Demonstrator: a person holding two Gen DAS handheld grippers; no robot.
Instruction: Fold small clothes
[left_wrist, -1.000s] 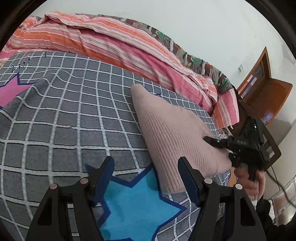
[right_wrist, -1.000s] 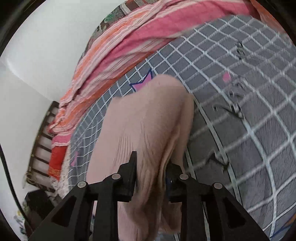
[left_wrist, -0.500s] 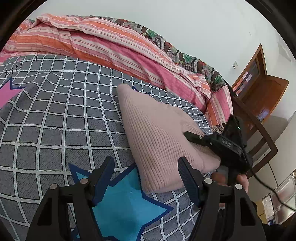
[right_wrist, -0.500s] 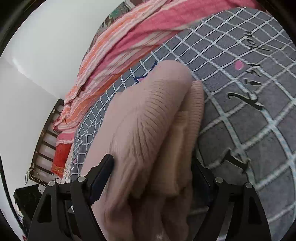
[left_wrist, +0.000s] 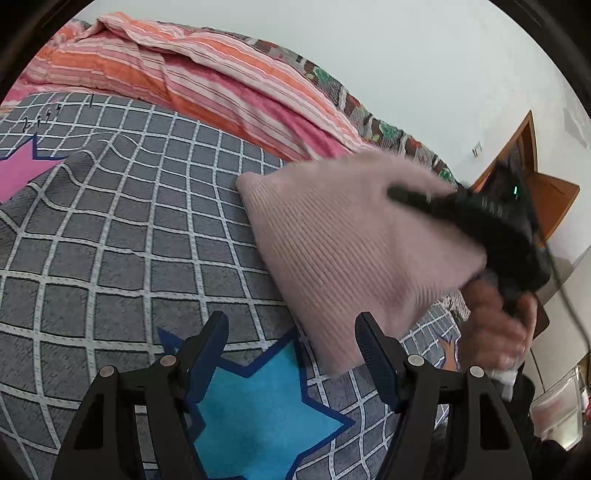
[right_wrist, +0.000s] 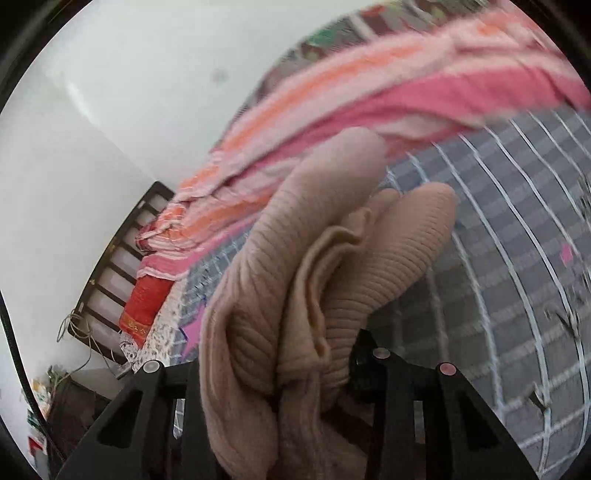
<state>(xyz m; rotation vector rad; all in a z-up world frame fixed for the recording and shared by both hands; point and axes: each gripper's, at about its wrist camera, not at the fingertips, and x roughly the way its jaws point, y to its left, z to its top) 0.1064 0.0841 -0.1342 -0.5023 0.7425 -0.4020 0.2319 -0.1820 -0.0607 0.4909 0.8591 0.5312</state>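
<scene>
Left wrist view showed a bed covered by a grey checked bedspread (left_wrist: 110, 229) with white grid lines, a blue star (left_wrist: 258, 406) printed on it and part of a pink star (left_wrist: 18, 173) at the far left edge. The left claw (left_wrist: 291, 354) hung just above the blue star with its two dark fingers spread wide and nothing between them. To the right of the blue star, a folded pale pink ribbed knit garment (left_wrist: 343, 251) was held up by one end, its far corner touching the bedspread. The right claw (left_wrist: 406, 194), black with a small green light, gripped the garment's raised right end, with the person's right hand (left_wrist: 495, 325) below it. Beyond the garment, a striped pink and orange quilt (left_wrist: 207, 81) lay bunched along a white wall (left_wrist: 406, 55), with a brown wooden door (left_wrist: 535, 184) at the far right.

Right wrist view showed the garment (right_wrist: 280, 280) in thick ribbed folds, pinched between the right claw's (right_wrist: 280, 373) fingers. Past the garment lay the checked bedspread (right_wrist: 498, 258), the blurred quilt (right_wrist: 369, 103) and a dark slatted headboard (right_wrist: 122, 254).
</scene>
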